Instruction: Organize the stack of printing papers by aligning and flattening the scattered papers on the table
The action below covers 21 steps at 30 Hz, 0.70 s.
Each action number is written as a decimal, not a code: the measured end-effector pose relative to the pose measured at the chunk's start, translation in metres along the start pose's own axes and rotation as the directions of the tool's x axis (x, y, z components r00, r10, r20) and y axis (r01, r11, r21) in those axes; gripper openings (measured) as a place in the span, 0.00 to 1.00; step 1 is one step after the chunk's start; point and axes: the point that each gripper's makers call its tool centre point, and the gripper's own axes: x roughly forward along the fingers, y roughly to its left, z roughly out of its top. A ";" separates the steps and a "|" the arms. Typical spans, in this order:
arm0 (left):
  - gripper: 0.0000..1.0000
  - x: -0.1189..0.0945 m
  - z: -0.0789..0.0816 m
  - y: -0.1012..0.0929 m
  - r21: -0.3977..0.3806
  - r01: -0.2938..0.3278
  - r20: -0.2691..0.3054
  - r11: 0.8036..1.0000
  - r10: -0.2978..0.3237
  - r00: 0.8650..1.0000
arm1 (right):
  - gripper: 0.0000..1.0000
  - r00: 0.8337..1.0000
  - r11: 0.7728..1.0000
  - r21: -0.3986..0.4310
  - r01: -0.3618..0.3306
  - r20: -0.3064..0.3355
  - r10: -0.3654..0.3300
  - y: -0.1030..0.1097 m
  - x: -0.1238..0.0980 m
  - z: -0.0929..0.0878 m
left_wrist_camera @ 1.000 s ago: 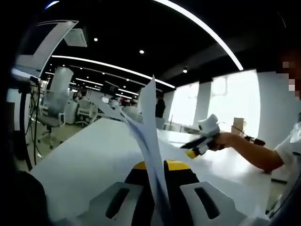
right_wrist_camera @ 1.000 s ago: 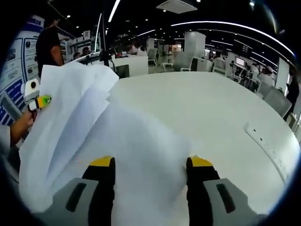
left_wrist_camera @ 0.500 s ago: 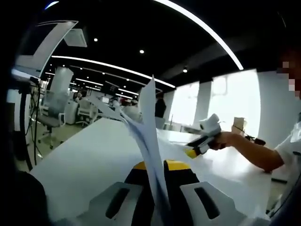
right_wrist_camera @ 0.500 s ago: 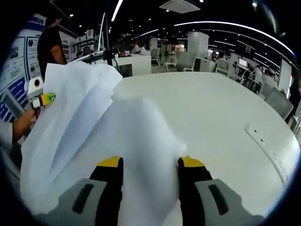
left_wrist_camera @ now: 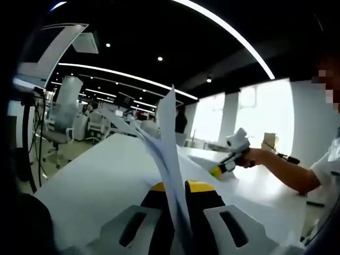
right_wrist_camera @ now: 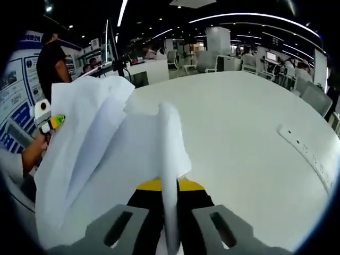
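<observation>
Right gripper [right_wrist_camera: 169, 186] has closed, pinching the papers [right_wrist_camera: 106, 143]; left gripper [left_wrist_camera: 175, 188] stays clamped on them

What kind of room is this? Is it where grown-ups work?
Probably a big open office. There are rolling office chairs, desks with people sitting far back, and long strip lights on a dark ceiling. Up close, the grippers hold papers over a large white table.
</observation>
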 end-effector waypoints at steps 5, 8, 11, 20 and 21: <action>0.09 0.000 0.001 0.000 -0.004 0.002 0.006 1.000 -0.002 1.000 | 0.01 0.999 0.999 0.044 0.014 0.032 -0.015 -0.008 -0.017 0.007; 0.09 0.000 0.002 0.000 -0.006 0.003 0.008 1.000 -0.003 1.000 | 0.00 0.997 0.997 0.077 0.028 0.067 -0.033 -0.016 -0.030 0.012; 0.09 0.000 0.001 0.000 -0.008 0.003 0.008 1.000 -0.003 1.000 | 0.00 0.994 0.992 0.118 0.040 0.099 -0.052 -0.024 -0.042 0.015; 0.09 0.000 0.001 0.001 -0.009 0.000 0.004 1.000 0.000 1.000 | 0.00 0.979 0.985 0.159 0.073 0.179 -0.101 -0.040 -0.068 0.023; 0.09 0.000 0.001 0.001 -0.009 -0.001 0.004 1.000 0.001 1.000 | 0.00 0.977 0.983 0.166 0.075 0.187 -0.106 -0.043 -0.072 0.023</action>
